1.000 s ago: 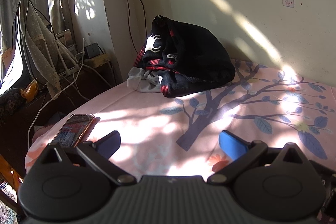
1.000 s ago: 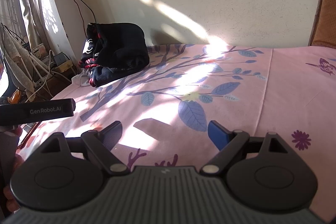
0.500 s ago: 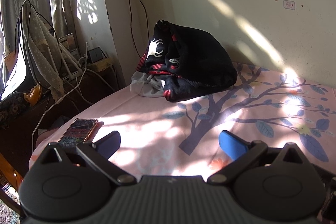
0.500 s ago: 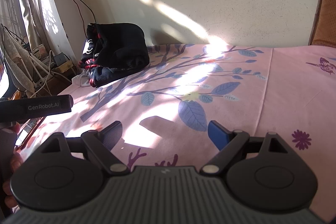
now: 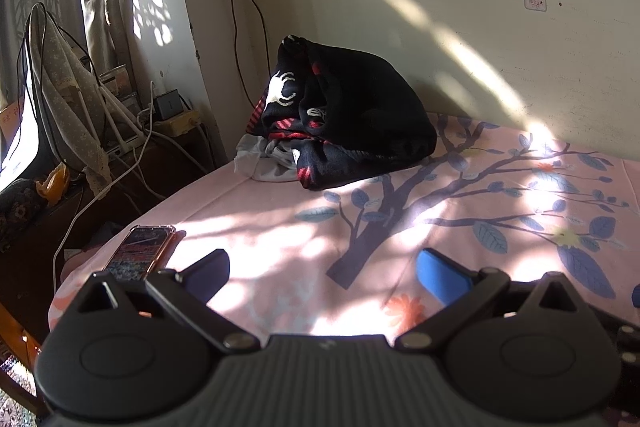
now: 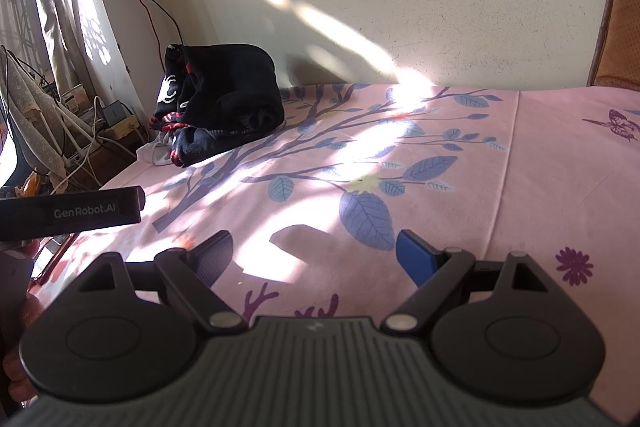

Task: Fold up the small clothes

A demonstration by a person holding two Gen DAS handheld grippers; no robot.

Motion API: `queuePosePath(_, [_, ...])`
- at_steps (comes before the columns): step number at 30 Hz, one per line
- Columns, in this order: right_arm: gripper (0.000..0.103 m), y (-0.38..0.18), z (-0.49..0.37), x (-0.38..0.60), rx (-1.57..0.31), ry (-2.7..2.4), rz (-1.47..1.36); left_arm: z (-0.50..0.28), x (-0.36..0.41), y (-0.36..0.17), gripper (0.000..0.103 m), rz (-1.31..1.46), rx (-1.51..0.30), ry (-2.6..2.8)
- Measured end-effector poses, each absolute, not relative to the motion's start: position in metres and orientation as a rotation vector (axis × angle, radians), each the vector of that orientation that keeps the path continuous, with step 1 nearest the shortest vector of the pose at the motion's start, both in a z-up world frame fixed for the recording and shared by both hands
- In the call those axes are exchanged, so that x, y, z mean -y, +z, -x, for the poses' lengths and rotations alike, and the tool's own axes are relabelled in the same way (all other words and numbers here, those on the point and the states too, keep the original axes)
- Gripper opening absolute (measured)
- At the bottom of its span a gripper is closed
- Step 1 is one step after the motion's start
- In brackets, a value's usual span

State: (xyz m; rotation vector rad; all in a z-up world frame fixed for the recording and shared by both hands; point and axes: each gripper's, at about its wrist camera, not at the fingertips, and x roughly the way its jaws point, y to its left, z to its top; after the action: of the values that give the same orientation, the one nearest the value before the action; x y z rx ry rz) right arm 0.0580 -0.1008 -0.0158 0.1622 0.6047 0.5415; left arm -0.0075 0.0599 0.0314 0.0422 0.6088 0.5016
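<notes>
Left wrist: left gripper (image 5: 322, 273) spread wide, empty, over pink bedsheet (image 5: 500, 211). Dark clothes pile (image 5: 348, 123) ahead, slightly left, against the wall, well apart; long axis roughly across the view. Phone (image 5: 138, 253) near left finger. Pile larger than a second ago.

Right wrist: right gripper (image 6: 316, 255) spread, empty. Pile far ahead-left; left gripper nearer. View almost unchanged.

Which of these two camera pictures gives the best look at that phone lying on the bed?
The left wrist view: the phone lies face up near the bed's corner, its lit screen showing. In the right wrist view only a sliver of it peeks out below the left gripper's body.
</notes>
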Motion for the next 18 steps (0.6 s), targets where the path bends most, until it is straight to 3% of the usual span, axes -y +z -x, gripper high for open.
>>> queuePosePath(18, [0.091,-0.0155,-0.0586,0.1016,-0.604,0.537,-0.168,0.0048,-0.0561,0.0285,0.103,-0.032,-0.642,0.465])
